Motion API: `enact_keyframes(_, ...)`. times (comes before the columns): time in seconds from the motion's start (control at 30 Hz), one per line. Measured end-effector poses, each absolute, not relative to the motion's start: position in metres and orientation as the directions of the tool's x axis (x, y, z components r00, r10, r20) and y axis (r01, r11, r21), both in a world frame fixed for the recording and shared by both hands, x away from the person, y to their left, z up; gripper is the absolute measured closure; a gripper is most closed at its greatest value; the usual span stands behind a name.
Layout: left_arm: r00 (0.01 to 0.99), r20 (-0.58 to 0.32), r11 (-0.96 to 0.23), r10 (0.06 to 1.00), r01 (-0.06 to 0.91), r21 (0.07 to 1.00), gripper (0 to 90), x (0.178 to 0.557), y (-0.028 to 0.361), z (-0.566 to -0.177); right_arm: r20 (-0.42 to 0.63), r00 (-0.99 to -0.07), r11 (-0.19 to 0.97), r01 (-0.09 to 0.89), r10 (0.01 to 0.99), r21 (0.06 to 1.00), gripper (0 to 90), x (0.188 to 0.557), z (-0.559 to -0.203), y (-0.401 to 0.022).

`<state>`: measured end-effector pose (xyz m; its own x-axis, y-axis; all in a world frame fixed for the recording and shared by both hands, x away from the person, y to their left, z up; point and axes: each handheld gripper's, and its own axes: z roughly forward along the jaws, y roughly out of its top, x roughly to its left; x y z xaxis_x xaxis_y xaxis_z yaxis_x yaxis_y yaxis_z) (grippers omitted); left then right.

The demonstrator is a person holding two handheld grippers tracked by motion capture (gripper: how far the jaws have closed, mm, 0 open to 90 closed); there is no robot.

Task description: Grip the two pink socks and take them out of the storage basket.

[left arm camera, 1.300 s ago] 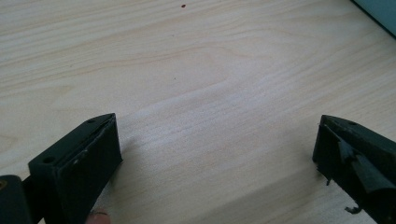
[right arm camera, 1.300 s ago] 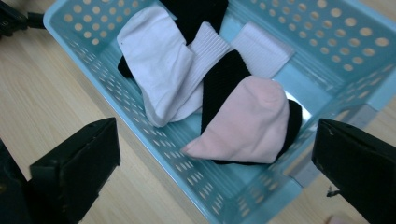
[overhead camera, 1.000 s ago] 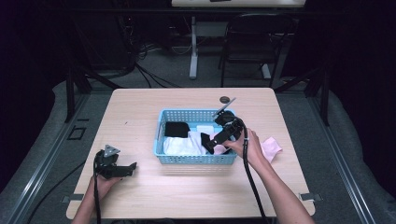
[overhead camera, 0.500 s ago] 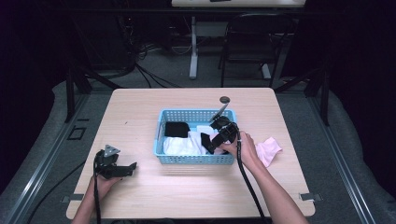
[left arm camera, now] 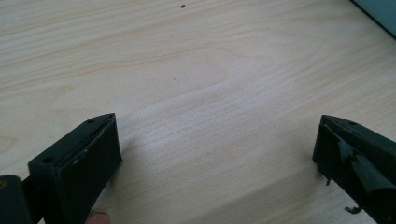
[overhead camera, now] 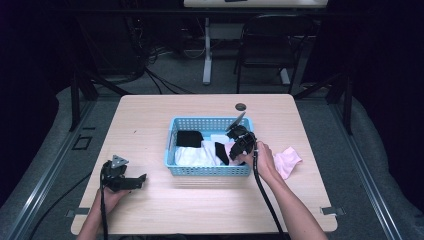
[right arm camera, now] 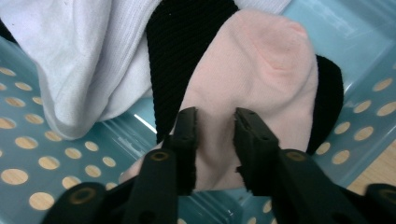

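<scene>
Right gripper [right arm camera: 215, 128] has just been closing, now pinching the pale pink fabric sock [right arm camera: 261, 84] inside the light blue perforated plastic basket [right arm camera: 42, 158]; thin pinch could slip, or drag the black knit sock [right arm camera: 182, 42] along. Left gripper [left arm camera: 215, 154] sits spread on the table's near left.

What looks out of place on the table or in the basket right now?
One pink sock lies on the bare table outside the blue basket, to its right, while the other socks sit inside. The right claw pinches a pink sock in the basket. Nothing looks spilled or damaged.
</scene>
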<state>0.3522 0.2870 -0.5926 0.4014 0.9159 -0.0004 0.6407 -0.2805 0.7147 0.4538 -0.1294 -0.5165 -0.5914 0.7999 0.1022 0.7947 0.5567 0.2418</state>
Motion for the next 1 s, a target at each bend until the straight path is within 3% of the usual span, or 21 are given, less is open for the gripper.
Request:
enact_keyframes(0.03,0.401,0.0,-0.28,0.916,0.641,0.715,0.8,0.352,0.287,-0.593,0.102,-0.591,0.557,0.795,0.8,0.242,72.3,0.454,-0.516,-0.129)
enact_keyframes(0.13,0.402,0.0,-0.281,0.916,0.641,0.715,0.8,0.352,0.287,-0.593,0.114,-0.586,0.548,0.799,0.802,0.248,85.0,0.453,-0.518,-0.129)
enact_keyframes(0.27,0.402,-0.001,-0.281,0.916,0.641,0.715,0.8,0.352,0.287,-0.593,0.106,-0.591,0.551,0.792,0.799,0.263,87.7,0.451,-0.514,-0.13)
enact_keyframes(1.0,0.402,-0.001,-0.28,0.916,0.641,0.715,0.8,0.352,0.287,-0.593,0.092,-0.633,0.546,0.724,0.769,0.422,88.4,0.434,-0.443,-0.136)
